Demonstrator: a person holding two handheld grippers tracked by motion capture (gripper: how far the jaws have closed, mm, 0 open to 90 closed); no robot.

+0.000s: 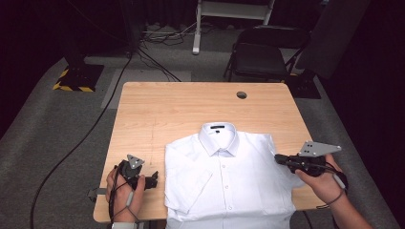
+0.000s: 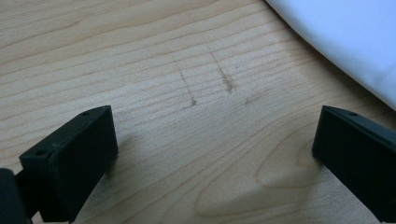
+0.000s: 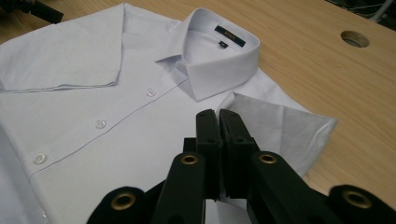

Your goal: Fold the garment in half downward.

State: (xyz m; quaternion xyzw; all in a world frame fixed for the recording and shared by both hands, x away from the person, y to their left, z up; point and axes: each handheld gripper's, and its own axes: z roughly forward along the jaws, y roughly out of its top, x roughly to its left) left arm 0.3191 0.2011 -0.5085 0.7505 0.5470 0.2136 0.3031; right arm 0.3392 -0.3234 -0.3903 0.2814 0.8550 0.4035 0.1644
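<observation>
White shirt [image 1: 224, 179] flat on table [image 1: 181, 105], near centre, collar far, long axis near-far. Right gripper [image 1: 278, 159] jaws pressed together, empty, touching or just over the shirt's right sleeve edge. Left gripper [image 1: 154, 180] spread, empty, just left of shirt. Right hand closer

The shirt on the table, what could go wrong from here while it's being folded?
1. The right gripper is shut with nothing visibly between its jaws, over the shirt near the sleeve. Pushing it across the cloth could drag and wrinkle that sleeve's fold.
2. The shirt's hem reaches the near edge of the table. A pull toward the person might slide it off.
3. The left gripper is open over bare wood, beside the shirt, so nothing pins that side.
</observation>
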